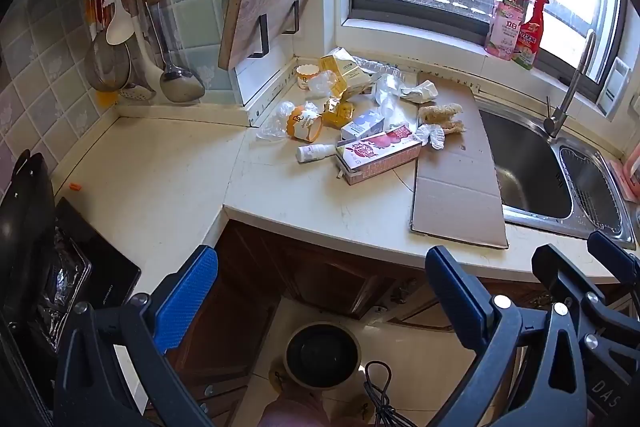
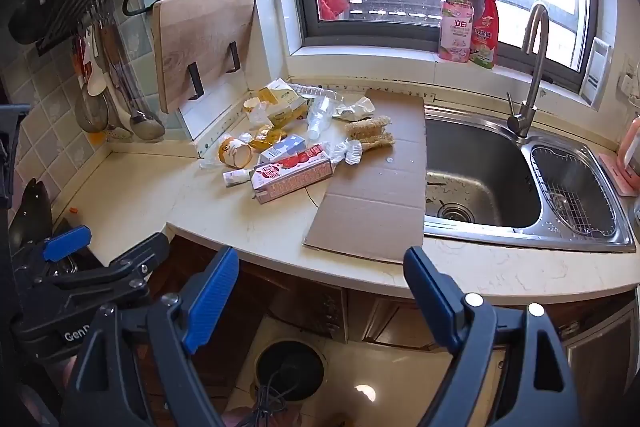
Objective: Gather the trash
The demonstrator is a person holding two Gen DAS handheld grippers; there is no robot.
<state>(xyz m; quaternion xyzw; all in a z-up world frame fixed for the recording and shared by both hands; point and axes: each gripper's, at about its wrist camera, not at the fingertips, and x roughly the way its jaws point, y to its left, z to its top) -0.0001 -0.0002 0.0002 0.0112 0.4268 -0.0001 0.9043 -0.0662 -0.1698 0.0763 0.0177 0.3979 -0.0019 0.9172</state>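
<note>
Both the left gripper (image 1: 320,291) and right gripper (image 2: 320,291) hover empty with fingers spread short of the tabletop (image 1: 312,199), where trash (image 1: 360,131) lies heaped beside the sink (image 2: 480,179); the nearest milk carton (image 2: 292,173) looks the sensible first pick, bound for the bin (image 2: 290,367) on the floor

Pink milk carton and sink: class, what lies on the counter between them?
A flat cardboard sheet lies between the pink milk carton and the sink, clearest in the right wrist view.
</note>
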